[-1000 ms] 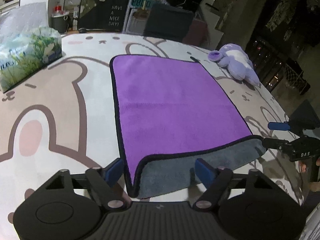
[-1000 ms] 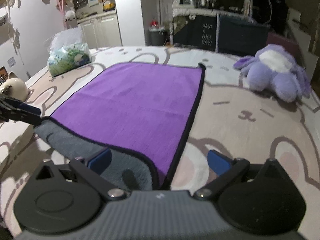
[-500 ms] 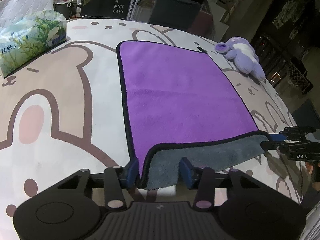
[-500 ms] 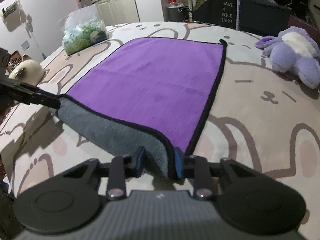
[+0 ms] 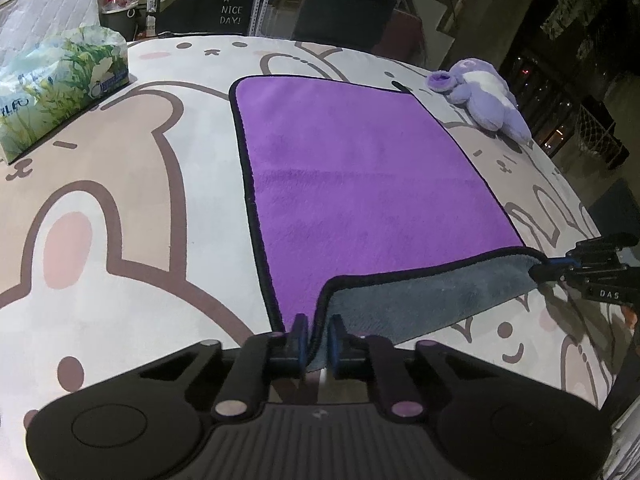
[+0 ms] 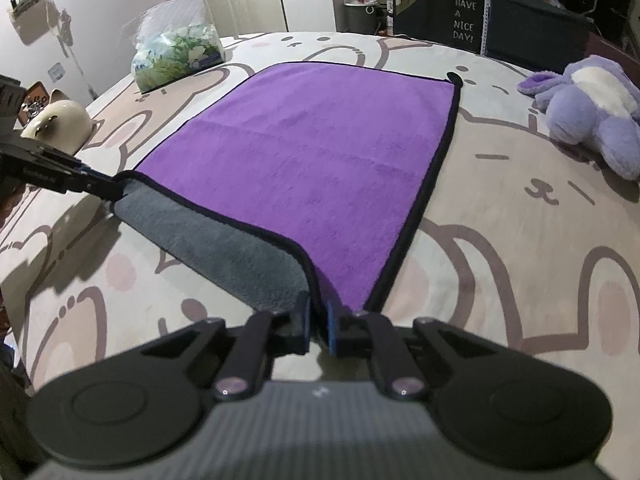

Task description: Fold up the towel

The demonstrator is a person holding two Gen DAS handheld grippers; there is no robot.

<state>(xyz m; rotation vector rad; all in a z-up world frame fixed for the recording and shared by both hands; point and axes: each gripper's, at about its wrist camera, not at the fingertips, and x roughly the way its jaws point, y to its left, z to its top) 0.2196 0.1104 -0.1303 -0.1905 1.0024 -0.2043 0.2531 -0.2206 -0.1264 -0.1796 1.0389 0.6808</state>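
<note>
Now, step: first fold, both near corners pinched and raised (grey underside showing).
Towel: flat on the bench, purple side up, far edge toward 12 o'clock.
Left tongs: clamped on the near-left corner.
Right tongs: clamped on the near-right corner.
Next: I judge both corners should travel together toward 12 o'clock, level, to meet the far edge.

Bed/table surface w/ bunny-print cover in cream, tan & pink. Beyond it a dark board reading "HAVE A NICE DAY!", a bin w/ red lid beside it. White cabinets & white wall at left. Right side of room dark, small lights glinting. Dim indoor light.
</note>
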